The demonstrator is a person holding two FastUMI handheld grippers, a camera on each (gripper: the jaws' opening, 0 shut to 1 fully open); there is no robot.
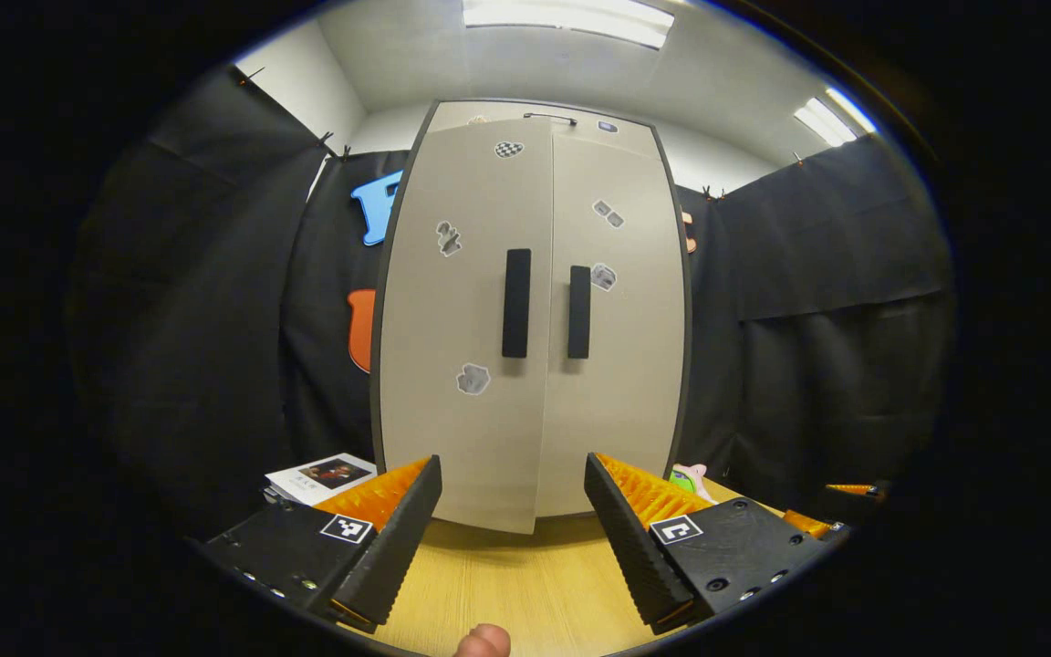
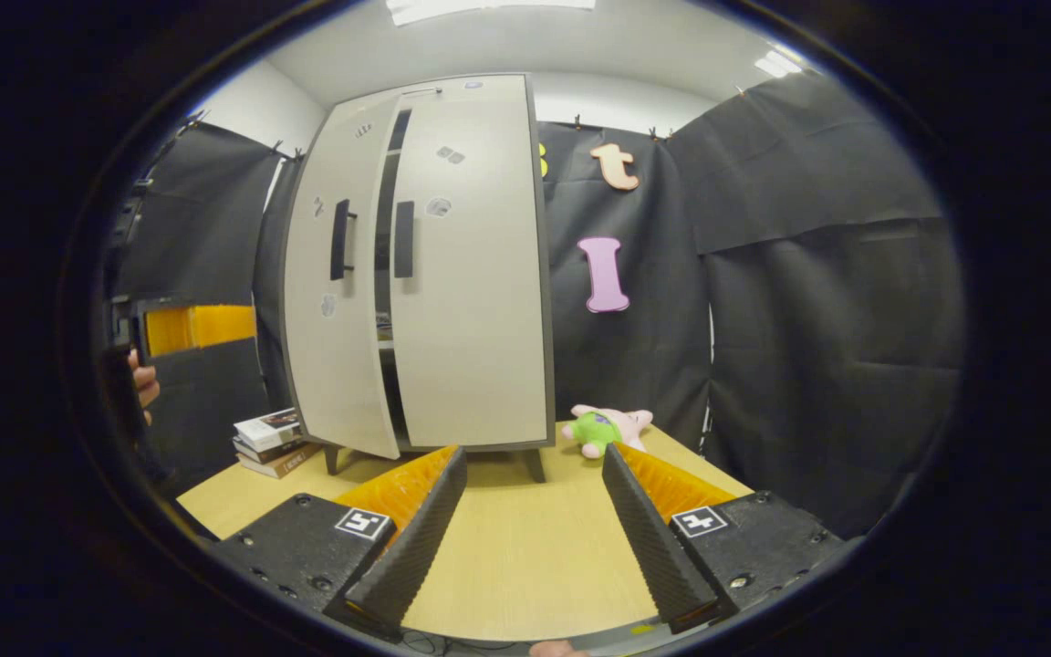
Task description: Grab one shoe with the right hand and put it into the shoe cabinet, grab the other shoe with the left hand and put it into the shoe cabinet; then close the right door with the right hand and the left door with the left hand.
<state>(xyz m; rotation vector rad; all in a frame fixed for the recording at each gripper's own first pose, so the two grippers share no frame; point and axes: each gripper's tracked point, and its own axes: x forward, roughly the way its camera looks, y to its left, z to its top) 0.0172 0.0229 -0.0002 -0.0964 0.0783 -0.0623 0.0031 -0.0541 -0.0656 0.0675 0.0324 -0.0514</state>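
Shoe cabinet: stood on the wooden table, right door shut, left door slightly ajar with a dark gap between them.
Shoes: could not be seen through the gap.
Left gripper: jaws wide apart, empty, facing the two door handles.
Right gripper: jaws wide apart, empty, above bare tabletop.
Books: stacked left of the cabinet.
Plush toy: lay right of the cabinet.
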